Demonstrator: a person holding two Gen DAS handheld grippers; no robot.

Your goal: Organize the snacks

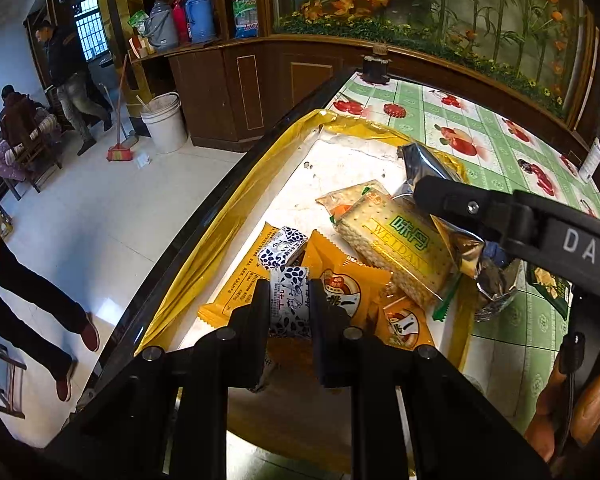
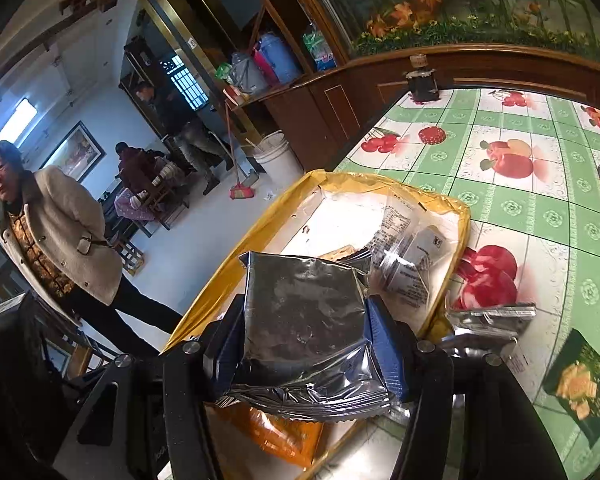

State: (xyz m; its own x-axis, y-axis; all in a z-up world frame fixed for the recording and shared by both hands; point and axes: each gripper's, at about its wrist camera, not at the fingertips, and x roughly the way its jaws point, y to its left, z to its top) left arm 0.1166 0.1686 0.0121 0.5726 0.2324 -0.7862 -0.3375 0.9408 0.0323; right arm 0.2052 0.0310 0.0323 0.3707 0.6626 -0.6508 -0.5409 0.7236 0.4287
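The left gripper (image 1: pixel 289 306) has its 2 fingers (image 1: pixel 256 308) nearly closed on a small blue-and-white patterned candy (image 1: pixel 289 300), held just above the tray (image 1: pixel 204 256), a shallow white tray with a yellow rim that sits at the left edge of the surface (image 1: pixel 496 148), which is covered by a green-and-white cloth printed with fruit. The right gripper (image 2: pixel 306 344) stands about half open, its blue-padded fingers (image 2: pixel 386 354) pressing both sides of a silver foil snack packet (image 2: pixel 304 320) held over the tray's near end. Inside the tray, under the left gripper, lie orange snack packets (image 1: pixel 340 280) and a second blue-and-white candy (image 1: pixel 282 246) toward the tray's left rim; a clear pack of WEILDAN crackers (image 1: pixel 396 248) lies near the tray's middle, overlapping the orange packets. The tray's far end is bare white. From the right wrist view, a clear wrapper with printed text (image 2: pixel 400 248) rests by the tray's right rim, and a green snack packet (image 2: pixel 580 384) lies on the cloth beside the tray, toward the near right corner. A small dark jar (image 2: pixel 422 82) stands at the surface's far edge. On the floor beyond the left edge, a person in a cream jacket (image 2: pixel 60 248) stands close by.
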